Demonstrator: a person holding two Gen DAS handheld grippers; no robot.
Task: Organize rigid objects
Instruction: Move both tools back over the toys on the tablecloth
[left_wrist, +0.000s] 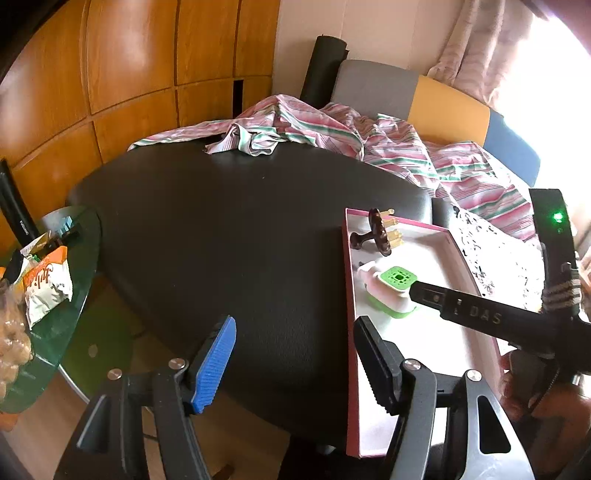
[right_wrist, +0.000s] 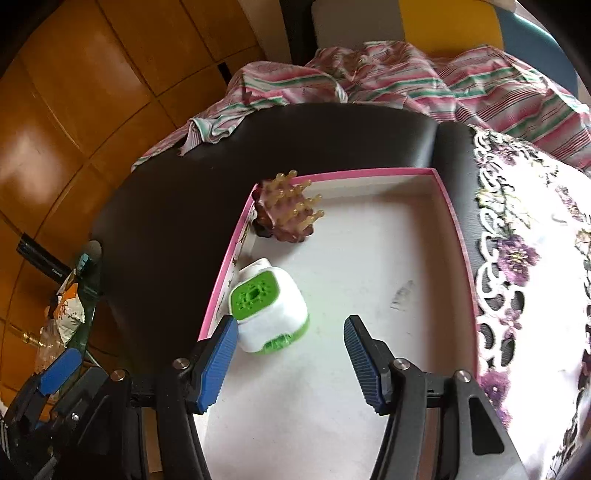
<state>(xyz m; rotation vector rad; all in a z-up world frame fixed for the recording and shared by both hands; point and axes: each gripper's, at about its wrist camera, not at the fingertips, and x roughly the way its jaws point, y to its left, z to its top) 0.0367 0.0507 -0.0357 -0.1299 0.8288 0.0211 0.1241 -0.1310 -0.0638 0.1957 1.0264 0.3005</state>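
Note:
A shallow pink-rimmed box (left_wrist: 347, 280) (right_wrist: 369, 171) with a white floor lies on the black seat (left_wrist: 229, 229). In its far left corner rests a brown massage brush (left_wrist: 380, 232) (right_wrist: 291, 214) with yellowish prongs. Nearer, a white and green plastic device (left_wrist: 391, 291) (right_wrist: 269, 310) lies on the box floor by the left wall. My right gripper (right_wrist: 290, 328) hovers open over the box; its left pad sits beside the device and the pads do not press on it. My left gripper (left_wrist: 295, 328) is open and holds nothing, over the seat at the box's left edge.
A pink and green striped cloth (left_wrist: 332, 133) is heaped along the far side of the seat. A floral cushion (right_wrist: 535, 258) lies right of the box. A glass side table (left_wrist: 55, 295) at the left carries snack bags. Wooden panels (left_wrist: 129, 74) stand behind.

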